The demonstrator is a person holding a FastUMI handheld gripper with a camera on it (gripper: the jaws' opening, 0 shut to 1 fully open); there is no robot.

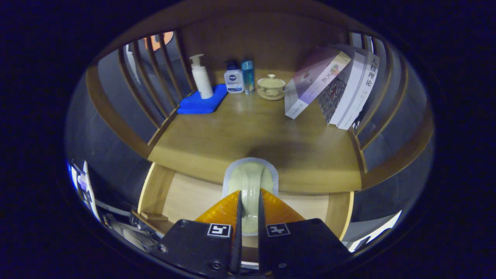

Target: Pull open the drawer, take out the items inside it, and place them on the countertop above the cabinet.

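My gripper [250, 192] is shut on a pale green oblong dish with a grey-blue rim [250, 173]. Both fingers press its narrow middle. The dish sticks out ahead of the fingertips, and its far end reaches over the front edge of the wooden countertop [252, 131]. Below the fingers the drawer [186, 197] stands pulled open, showing a bare light-wood bottom on either side of the fingers. The part of the drawer straight under the gripper is hidden.
At the back of the countertop stand a white pump bottle [201, 77] on a blue cloth [203, 102], a small blue-capped bottle [233, 79], a blue tumbler [248, 76] and a lidded cup on a saucer [271, 87]. Books [333, 89] lean at the right. Slatted wooden rails flank both sides.
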